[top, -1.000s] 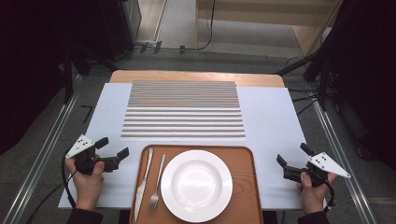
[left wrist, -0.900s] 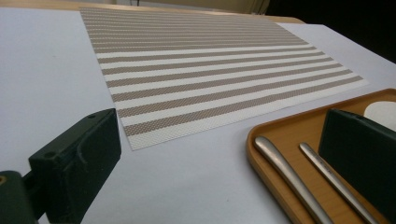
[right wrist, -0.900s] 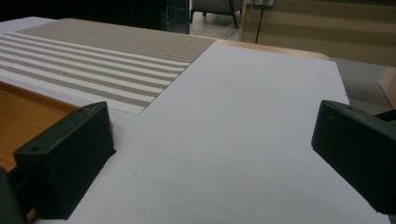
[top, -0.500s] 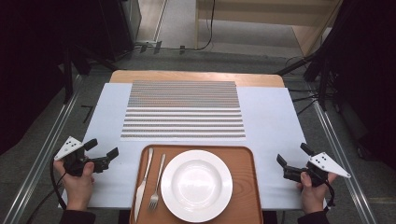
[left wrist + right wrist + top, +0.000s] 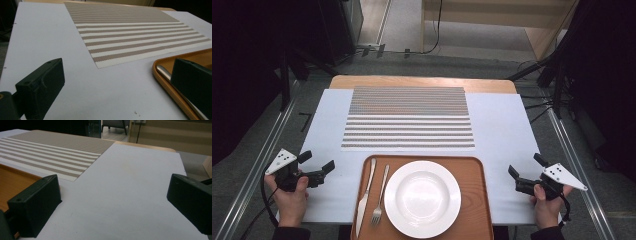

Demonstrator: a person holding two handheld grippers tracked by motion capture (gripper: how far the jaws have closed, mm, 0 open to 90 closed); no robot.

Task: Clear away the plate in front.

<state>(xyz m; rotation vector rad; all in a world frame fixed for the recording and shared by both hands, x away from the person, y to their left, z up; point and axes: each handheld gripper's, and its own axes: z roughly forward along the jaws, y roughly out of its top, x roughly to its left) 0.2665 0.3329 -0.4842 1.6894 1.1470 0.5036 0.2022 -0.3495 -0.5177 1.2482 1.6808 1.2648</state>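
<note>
Nothing moved yet: the table setting waits.
Both claws, left gripper (image 5: 318, 166) and right gripper (image 5: 523, 171), gape wide and grip nothing; knife (image 5: 364, 199), fork (image 5: 381, 195) and plate (image 5: 422, 199) lie on the tray (image 5: 474, 200), at 6 o'clock from the placemat (image 5: 409, 118).

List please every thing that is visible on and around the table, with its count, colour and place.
tray: 1, orange-brown, near edge of the table, centre
plate: 1, white, on the tray, right of the cutlery
knife: 1, silver, leftmost on the tray
fork: 1, silver, between knife and plate
placemat: 1, beige and white stripes, beyond the tray
table cover: 1, pale blue-white, under everything
left gripper: 1, black, left of the tray, fingers apart, holding nothing
right gripper: 1, black, right of the tray, fingers apart, holding nothing
hands: 2, one on each gripper
</note>
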